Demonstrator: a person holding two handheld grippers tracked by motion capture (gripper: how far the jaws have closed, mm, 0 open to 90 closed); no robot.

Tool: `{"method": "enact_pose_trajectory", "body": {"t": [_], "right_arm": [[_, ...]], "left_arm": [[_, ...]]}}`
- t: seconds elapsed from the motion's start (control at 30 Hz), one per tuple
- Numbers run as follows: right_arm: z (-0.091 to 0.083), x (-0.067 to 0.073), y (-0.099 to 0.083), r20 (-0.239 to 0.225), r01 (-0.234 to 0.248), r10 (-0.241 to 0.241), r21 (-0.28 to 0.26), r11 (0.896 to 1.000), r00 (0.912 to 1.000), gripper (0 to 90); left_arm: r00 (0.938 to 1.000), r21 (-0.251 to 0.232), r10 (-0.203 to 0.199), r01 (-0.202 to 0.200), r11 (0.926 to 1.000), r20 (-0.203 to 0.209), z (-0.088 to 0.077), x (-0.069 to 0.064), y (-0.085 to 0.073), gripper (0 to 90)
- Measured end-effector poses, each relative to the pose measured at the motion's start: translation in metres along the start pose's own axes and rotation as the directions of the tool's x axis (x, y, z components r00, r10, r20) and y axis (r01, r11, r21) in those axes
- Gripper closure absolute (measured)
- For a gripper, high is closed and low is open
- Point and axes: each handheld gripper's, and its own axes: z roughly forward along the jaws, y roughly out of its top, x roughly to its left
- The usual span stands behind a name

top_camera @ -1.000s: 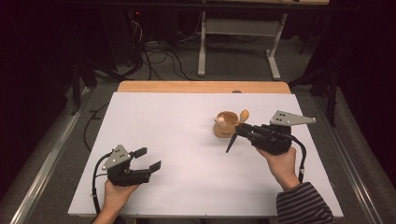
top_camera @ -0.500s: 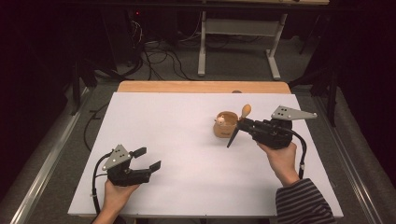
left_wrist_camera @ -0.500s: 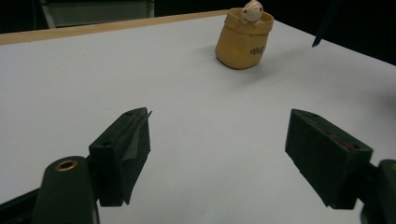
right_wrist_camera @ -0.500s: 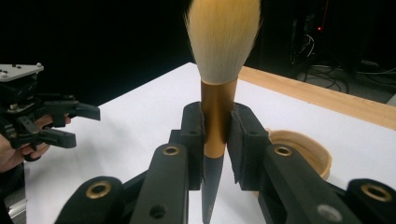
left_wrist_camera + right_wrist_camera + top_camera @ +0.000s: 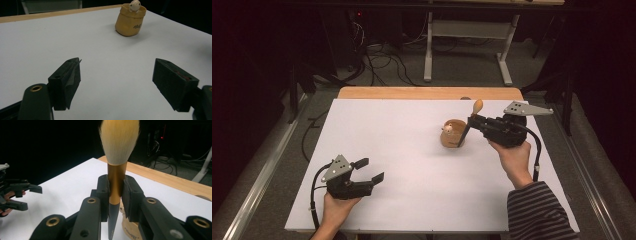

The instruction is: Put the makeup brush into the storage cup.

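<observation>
The right gripper [image 5: 115,195] is clamped on the gold collar of a makeup brush [image 5: 117,165], bristles up, handle tip just beside the small tan pot [image 5: 454,134] far right. The left gripper [image 5: 371,170] waits wide and empty, near left. Seating the brush in the pot seems left.

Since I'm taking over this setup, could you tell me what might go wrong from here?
The right gripper clamps the brush on its smooth gold ferrule, so it might slip or tilt. Its dark handle tip hangs close beside the small cup, which seems light and could be knocked over.
</observation>
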Motion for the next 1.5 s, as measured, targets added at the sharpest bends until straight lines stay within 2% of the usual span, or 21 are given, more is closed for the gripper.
{"method": "enact_pose_trajectory", "body": {"t": [0.23, 0.7, 0.83, 1.03, 1.27, 1.5], "right_arm": [[-0.001, -0.006, 0.005, 0.015, -0.004, 0.004, -0.015, 1.0, 0.9999, 79.1], [0.001, -0.019, 0.019, 0.07, -0.002, 0.003, -0.011, 1.0, 0.9975, 79.1], [0.006, -0.027, 0.023, 0.098, -0.024, 0.024, -0.009, 1.0, 0.9949, 79.1], [0.013, -0.03, 0.027, 0.127, -0.025, 0.023, 0.009, 1.0, 0.9916, 79.0], [0.023, -0.033, 0.028, 0.143, -0.027, 0.025, 0.018, 0.999, 0.9894, 79.0], [0.032, -0.035, 0.029, 0.162, -0.024, 0.018, 0.038, 0.999, 0.9867, 79.0]], "left_arm": [[1.0, -0.006, -0.005, 0.005, 1.0, 0.0, -0.001, 0.001, 0.0, 23.1], [1.0, -0.006, -0.004, 0.004, 1.0, 0.005, 0.0, 0.001, 0.001, 23.2], [1.0, -0.014, -0.005, 0.005, 0.9999, -0.006, -0.001, 0.002, 0.001, 23.1], [1.0, -0.007, 0.006, -0.006, 1.0, -0.001, -0.001, 0.001, 0.002, 23.1], [0.9999, -0.016, -0.001, 0.001, 0.9999, -0.016, -0.002, 0.004, 0.002, 22.5], [1.0, -0.022, -0.003, 0.003, 0.9998, -0.009, -0.001, 0.003, 0.002, 22.5]]}}
